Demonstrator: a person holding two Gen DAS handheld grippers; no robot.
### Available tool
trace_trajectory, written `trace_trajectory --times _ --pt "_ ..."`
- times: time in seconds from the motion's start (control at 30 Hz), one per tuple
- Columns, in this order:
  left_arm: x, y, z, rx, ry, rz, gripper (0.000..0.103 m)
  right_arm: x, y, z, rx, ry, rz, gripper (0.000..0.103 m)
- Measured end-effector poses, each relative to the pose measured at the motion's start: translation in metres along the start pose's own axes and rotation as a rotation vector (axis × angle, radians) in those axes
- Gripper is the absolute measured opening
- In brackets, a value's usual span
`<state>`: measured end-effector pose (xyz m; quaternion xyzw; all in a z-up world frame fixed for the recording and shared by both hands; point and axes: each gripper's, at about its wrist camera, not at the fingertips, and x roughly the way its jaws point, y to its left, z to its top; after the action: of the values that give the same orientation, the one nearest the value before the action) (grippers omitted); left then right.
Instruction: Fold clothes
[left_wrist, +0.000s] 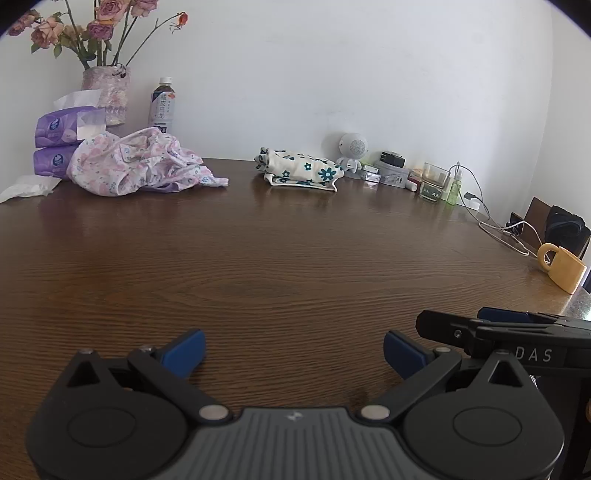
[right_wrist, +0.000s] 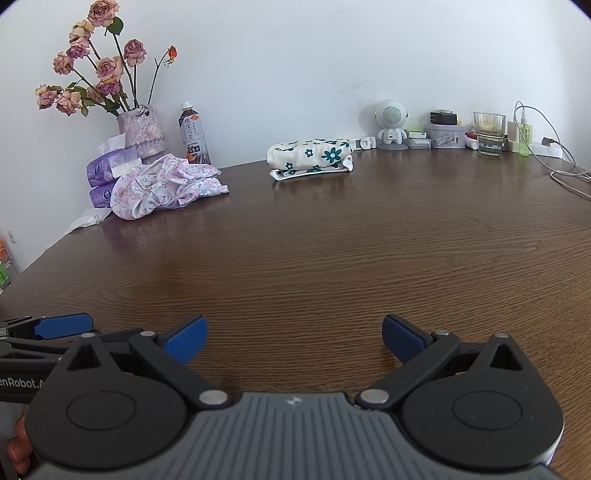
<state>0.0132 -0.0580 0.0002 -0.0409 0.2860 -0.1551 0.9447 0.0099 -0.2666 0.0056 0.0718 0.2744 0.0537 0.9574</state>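
Both grippers sit low over the near edge of the brown wooden table (left_wrist: 280, 266), side by side, nothing in either. Left gripper (left_wrist: 293, 350): jaws spread wide, blue pads (left_wrist: 184, 350) well apart, only bare wood between them. Right gripper (right_wrist: 293, 338): same, jaws wide apart, holding nothing. In the left wrist view the right gripper shows at the right edge; in the right wrist view the left one pokes in at the left edge with 1 blue pad visible. A bit of a hand (right_wrist: 16, 448) shows at the bottom left corner of the right wrist view.

Clothes are at the far side, well away from both grippers. Pink floral garment (left_wrist: 144, 166) lies crumpled in a loose heap at far left, just beside 2 stacked purple tissue packs (left_wrist: 62, 136). White garment with teal flowers (left_wrist: 301, 170) is folded into a compact bundle near the middle of the far edge, close to the wall (left_wrist: 332, 74). The 2 garments are apart, bare table between them.

Behind the pink heap: vase (left_wrist: 107, 92) with dried roses, and a tea bottle (left_wrist: 162, 105) upright against the wall. Crumpled white tissue (left_wrist: 27, 188) lies at the far left of the table. Right of the folded bundle: small white robot-shaped speaker (left_wrist: 352, 151), some small boxes, a glass tumbler (left_wrist: 434, 182), a green spray bottle (left_wrist: 454, 188), white cables (left_wrist: 498, 229) trailing along the table. Yellow mug (left_wrist: 561, 267) lies tipped on its side near the right edge.
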Motion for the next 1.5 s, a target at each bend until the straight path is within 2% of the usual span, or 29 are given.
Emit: trace_trajectory --times 1.5 --pt "-0.0012 -0.0020 0.0006 0.007 0.004 -0.017 0.103 0.0029 -0.0024 -0.0022 0.003 0.011 0.003 0.103"
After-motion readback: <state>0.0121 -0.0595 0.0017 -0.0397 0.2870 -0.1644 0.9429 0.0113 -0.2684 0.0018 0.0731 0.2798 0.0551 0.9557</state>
